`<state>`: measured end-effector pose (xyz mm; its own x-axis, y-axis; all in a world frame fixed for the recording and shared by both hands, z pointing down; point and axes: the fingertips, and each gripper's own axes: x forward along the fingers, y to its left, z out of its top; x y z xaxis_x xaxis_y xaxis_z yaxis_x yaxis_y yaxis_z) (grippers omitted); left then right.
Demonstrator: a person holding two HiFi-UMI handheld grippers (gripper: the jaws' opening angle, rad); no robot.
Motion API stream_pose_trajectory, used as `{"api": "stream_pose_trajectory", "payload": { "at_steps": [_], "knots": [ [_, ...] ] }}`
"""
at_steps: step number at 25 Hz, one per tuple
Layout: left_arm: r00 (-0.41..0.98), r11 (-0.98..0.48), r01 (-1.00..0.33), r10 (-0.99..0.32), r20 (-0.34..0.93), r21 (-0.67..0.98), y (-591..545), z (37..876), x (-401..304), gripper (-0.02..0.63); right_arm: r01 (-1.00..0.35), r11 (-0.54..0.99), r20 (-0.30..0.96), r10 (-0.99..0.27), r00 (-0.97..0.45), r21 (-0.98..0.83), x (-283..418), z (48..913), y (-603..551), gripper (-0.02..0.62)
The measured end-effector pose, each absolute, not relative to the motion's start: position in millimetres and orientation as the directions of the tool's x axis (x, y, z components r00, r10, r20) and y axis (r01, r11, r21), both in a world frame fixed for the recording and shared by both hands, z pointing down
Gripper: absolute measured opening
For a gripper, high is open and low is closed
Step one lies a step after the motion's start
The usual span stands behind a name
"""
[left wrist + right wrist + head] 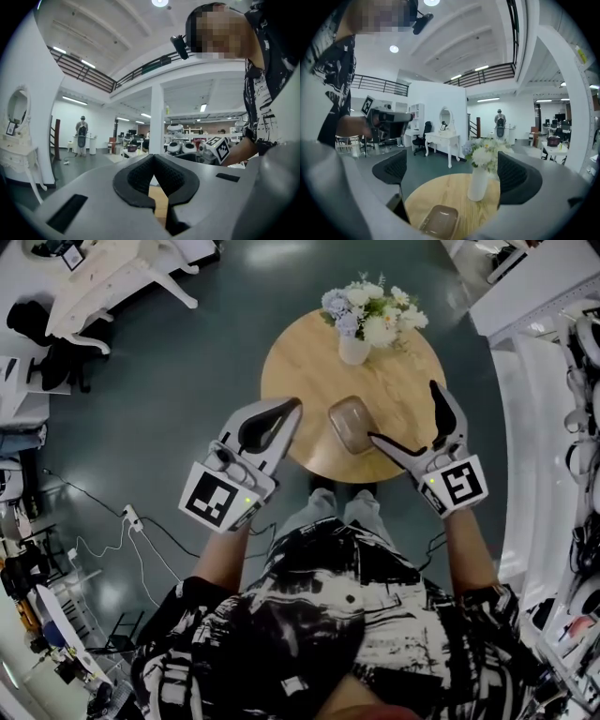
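A round wooden table (300, 362) carries a brown square dish (349, 423) near its front edge and a white vase (354, 350) of pale flowers (373, 310) at the back. My right gripper (410, 418) is open above the table's front right. Its left fingertip is close beside the dish. In the right gripper view the dish (439, 221) lies low between the jaws of the right gripper (452, 173), with the vase (478, 183) beyond it. My left gripper (292, 409) hovers at the table's front left edge. In its own view the left gripper (153, 159) is shut on nothing.
The dark floor around the table holds a white dressing table (103, 277) and a black office chair (42, 329) at the far left. A power strip with cables (131, 517) lies at the left. White shelving (581, 427) runs along the right. A person (82, 129) stands far off.
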<state>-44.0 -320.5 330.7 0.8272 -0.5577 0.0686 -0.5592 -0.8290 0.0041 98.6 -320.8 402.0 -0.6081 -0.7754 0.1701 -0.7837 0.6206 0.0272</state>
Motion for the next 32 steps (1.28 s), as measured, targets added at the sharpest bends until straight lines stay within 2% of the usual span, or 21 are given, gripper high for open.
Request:
{"api": "stream_pose_trajectory", "payload": {
  "at_steps": [11,22,24,27,32],
  "knots": [
    [0.805,-0.806,-0.590,-0.584,0.100,0.041,-319.3,358.6,-34.1,0.000,-0.754,0.641,0.424,-0.648,-0.633,-0.145,94.8,574.1,-352.9,0.575],
    [0.802,-0.803,-0.595,-0.592,0.076,0.034,-324.7,353.8,-26.3,0.000,-0.744,0.625,0.581,-0.523,-0.624,-0.237,100.5,667.3,-362.9,0.564],
    [0.799,-0.799,-0.600,-0.596,0.080,0.038,-325.1,355.6,-28.2,0.000,-0.743,0.617,0.592,-0.507,-0.626,-0.258,102.5,673.4,-362.4,0.532],
    [0.797,-0.797,-0.603,-0.599,0.085,0.042,-326.3,358.0,-28.9,0.000,-0.748,0.604,0.613,-0.488,-0.621,-0.276,108.8,681.3,-364.2,0.439],
    [0.797,-0.797,-0.602,-0.597,0.089,0.049,-328.5,362.0,-28.0,0.000,-0.756,0.588,0.657,-0.453,-0.603,-0.289,118.6,697.3,-366.8,0.197]
  ]
}}
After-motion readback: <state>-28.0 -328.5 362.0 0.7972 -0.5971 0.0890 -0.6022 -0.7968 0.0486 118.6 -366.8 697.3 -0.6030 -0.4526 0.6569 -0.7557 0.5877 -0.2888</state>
